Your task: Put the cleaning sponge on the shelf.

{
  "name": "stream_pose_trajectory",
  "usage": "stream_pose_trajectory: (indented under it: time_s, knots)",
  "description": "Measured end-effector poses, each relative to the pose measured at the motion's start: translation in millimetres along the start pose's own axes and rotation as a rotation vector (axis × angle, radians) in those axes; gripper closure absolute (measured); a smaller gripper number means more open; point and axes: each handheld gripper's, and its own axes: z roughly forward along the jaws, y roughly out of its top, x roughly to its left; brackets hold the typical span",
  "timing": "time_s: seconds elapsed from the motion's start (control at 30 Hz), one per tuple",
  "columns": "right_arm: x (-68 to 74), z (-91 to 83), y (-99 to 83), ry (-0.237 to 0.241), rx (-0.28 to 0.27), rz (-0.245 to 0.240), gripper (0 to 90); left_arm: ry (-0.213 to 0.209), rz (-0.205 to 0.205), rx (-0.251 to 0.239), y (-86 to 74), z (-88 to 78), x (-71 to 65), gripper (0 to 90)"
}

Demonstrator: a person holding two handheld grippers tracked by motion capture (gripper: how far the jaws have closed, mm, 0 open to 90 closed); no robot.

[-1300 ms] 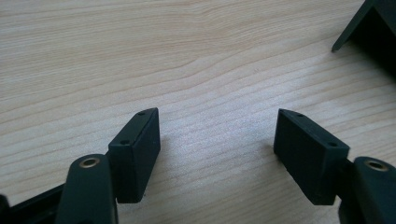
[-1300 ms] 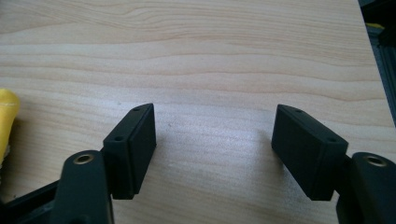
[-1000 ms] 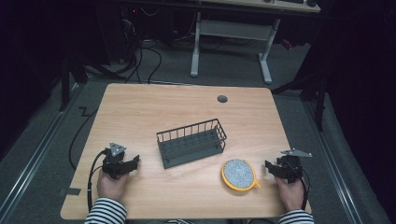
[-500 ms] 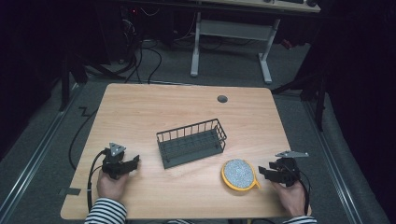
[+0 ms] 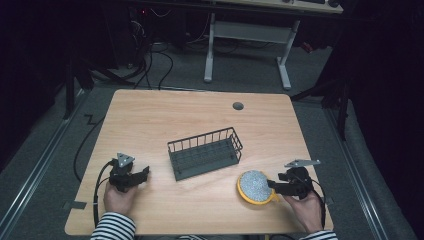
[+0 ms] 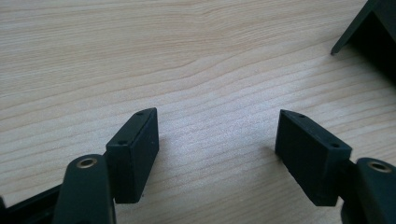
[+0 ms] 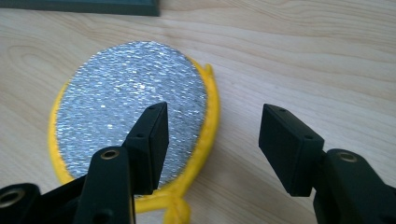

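we see the wooden table [image 5: 150, 120] first, pale and broad, with a small dark round cap [image 5: 238, 106] set in its far side. near its middle stands a dark wire basket [image 5: 205, 153], turned a little askew; its corner shows at the top right of the left gripper view, and a strip of its base runs along the top edge of the right gripper view. toward the near right of the table lies a round scouring pad [image 5: 255, 187], silver and glittering on its face with a yellow rim, flat on the wood, just beside the basket's near right corner but not touching it.

our right gripper [image 7: 212, 135] is at the pad's right edge. its fingers [image 7: 152, 140] are spread apart and have just been opening; one finger hangs over the pad's silver face, the other over bare wood, with the yellow rim between them and nothing pressed.

our left gripper [image 6: 217, 140] rests at the near left, well apart from the basket, its fingers released and have just been opening over bare table.
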Motion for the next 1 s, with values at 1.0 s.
stream_pose_trajectory:
  time_s: [1.0]
  knots:
    - [-0.1, 37.3, 13.1, 0.144, 0.149, 0.047, 49.1, -0.006, -0.005, -0.001, -0.1, -0.2, 0.8, 30.6]
